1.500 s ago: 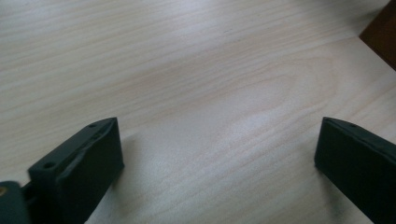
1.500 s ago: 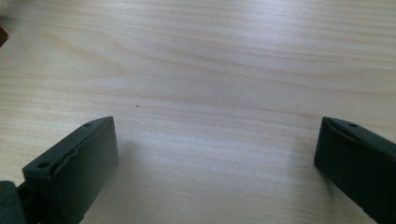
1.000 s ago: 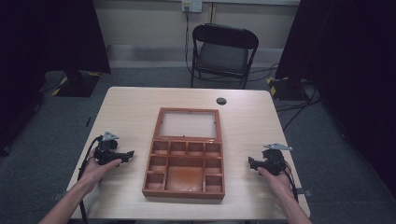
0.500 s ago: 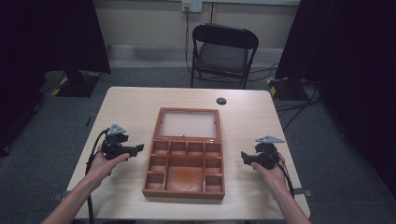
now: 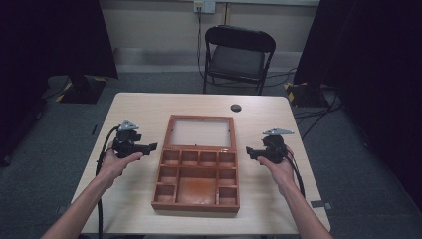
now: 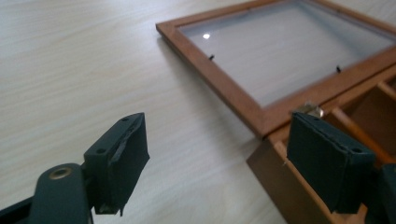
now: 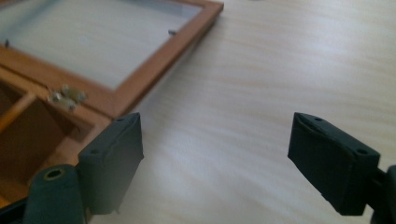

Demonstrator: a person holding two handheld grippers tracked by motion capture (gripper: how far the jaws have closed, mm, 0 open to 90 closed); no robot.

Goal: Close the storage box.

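No brand, label or legible writing is found on any item. A wooden box [image 5: 197, 180] lies open at the centre of the light wood table [image 5: 144, 104], its compartments facing up and its glazed lid [image 5: 201, 132] folded flat on the far side. The compartments appear bare, though the high view is too coarse to confirm small contents.

The left gripper [image 5: 147, 147] is held just beside the box's left edge, near the hinge line; its jaws stand wide apart with nothing between them. In the left gripper view, one jaw overlaps the box corner, hiding part of it, and a small brass hinge [image 6: 309, 109] is partly visible and blurred.

The right gripper [image 5: 253, 152] sits just off the box's right edge, jaws likewise spread and empty. The right gripper view cuts off most of the box.

A small dark round object [image 5: 236, 107] on the far table edge cannot be identified. A black folding chair [image 5: 239, 55] stands beyond the table.
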